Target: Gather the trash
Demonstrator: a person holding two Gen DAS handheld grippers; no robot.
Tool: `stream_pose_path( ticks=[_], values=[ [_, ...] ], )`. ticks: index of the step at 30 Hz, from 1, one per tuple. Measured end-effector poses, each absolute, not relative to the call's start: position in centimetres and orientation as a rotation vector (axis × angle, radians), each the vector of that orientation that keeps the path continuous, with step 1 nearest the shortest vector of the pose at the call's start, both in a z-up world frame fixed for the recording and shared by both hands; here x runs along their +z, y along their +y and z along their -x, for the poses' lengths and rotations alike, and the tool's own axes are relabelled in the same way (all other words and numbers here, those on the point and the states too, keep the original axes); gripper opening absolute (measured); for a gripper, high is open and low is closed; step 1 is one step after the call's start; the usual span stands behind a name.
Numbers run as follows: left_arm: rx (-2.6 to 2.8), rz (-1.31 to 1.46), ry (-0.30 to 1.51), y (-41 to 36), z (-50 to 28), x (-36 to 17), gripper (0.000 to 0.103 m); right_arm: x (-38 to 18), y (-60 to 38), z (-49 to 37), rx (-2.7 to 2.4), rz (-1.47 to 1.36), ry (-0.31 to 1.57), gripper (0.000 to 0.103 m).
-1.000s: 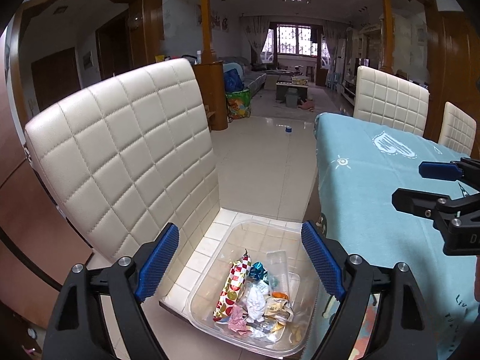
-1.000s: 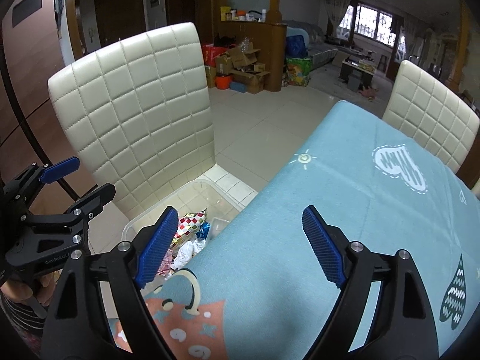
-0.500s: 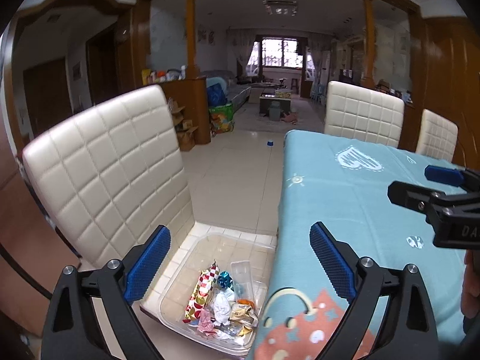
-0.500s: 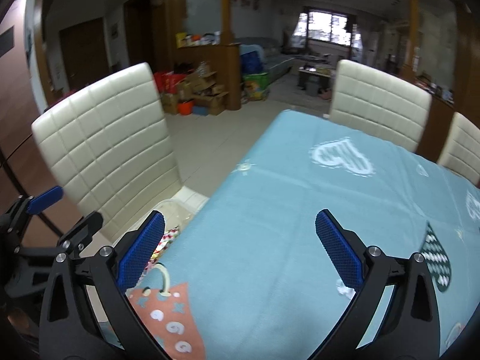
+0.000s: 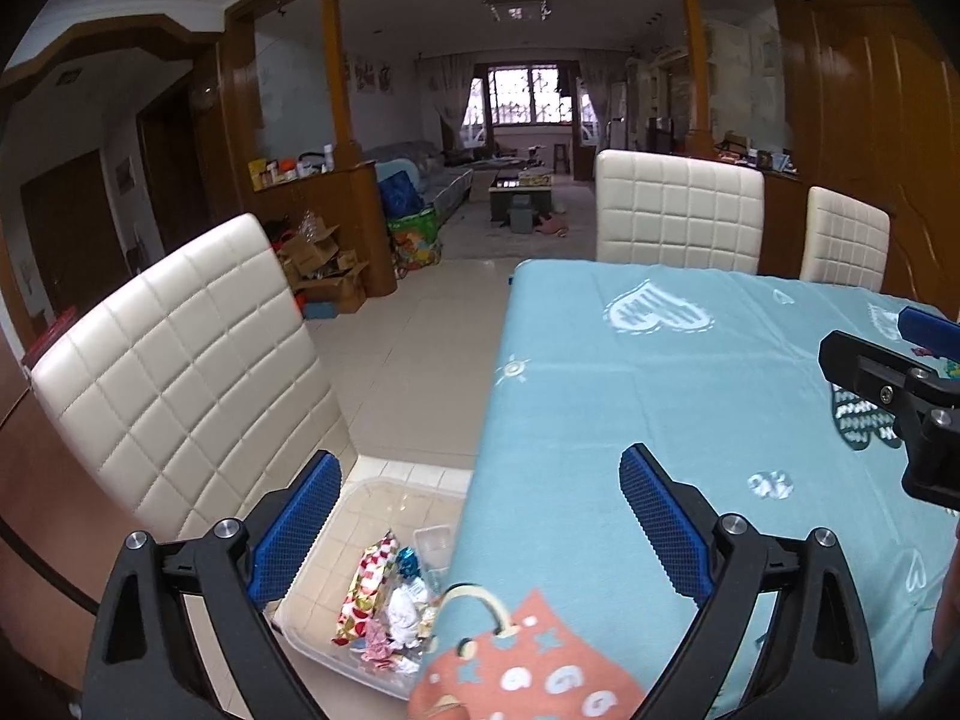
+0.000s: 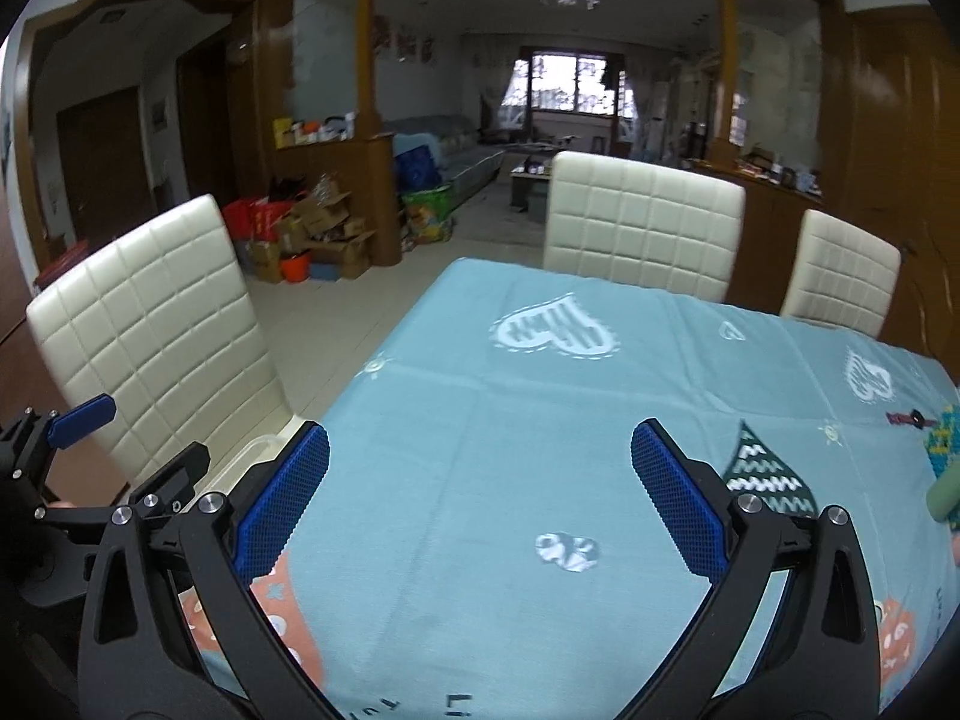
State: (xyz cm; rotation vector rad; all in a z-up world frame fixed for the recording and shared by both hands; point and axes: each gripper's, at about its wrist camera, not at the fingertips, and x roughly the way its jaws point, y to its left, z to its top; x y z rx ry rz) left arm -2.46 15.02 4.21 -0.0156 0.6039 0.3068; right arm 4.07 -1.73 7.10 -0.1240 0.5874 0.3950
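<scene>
"Grippers?" "My left gripper (image 5: 474, 525) and right gripper (image 6: 480, 495) gape, empty."
"The trash?" "Wrappers (image 5: 384, 606) in the bin (image 5: 318, 642) at seven o'clock; more scraps (image 6: 942, 438) at three: light, crinkly; pinch mid-body."

A matt light-blue cloth tablecloth (image 6: 540, 420), printed with white hearts, covered the table. Beside the table, a chair (image 5: 180, 360) wore glossy, quilted cream leather-look upholstery. On its seat sat a clear, smooth plastic bin (image 5: 336, 624) holding shiny foil wrappers (image 5: 366, 588) and crumpled white paper (image 5: 405, 615). Both the left gripper (image 5: 474, 534) and the right gripper (image 6: 480, 498) were matt black plastic with silver metal bolts and rough, dimpled blue pads (image 6: 282, 498). Beyond the table, glossy pale floor tiles (image 5: 420, 348) and polished wood columns (image 5: 339, 78) showed.
</scene>
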Motion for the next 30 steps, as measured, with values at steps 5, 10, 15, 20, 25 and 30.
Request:
stream_pose_path(
  ticks=[5, 10, 15, 20, 25, 30],
  values=[
    [0.267, 0.047, 0.57, 13.4, 2.3, 5.5, 0.092, 7.6, -3.8, -4.0, 0.37, 0.1, 0.584, 0.1],
    [0.259, 0.042, 0.538, 12.0, 2.3, 6.6, 0.092, 8.2, -5.4, -3.7, 0.351, 0.086, 0.562, 0.1],
    [0.24, 0.028, 0.519, 10.9, 2.3, 7.4, 0.092, 8.6, -6.9, -3.4, 0.33, 0.078, 0.535, 0.1],
    [0.226, 0.016, 0.509, 10.1, 2.2, 7.8, 0.092, 8.9, -7.8, -3.2, 0.321, 0.067, 0.528, 0.1],
    [0.22, 0.001, 0.506, 9.5, 2.1, 7.9, 0.092, 9.0, -8.5, -3.3, 0.321, 0.053, 0.533, 0.1],
    [0.203, -0.013, 0.503, 9.0, 2.2, 8.1, 0.092, 9.2, -9.0, -3.4, 0.319, 0.041, 0.53, 0.1]
  ],
)
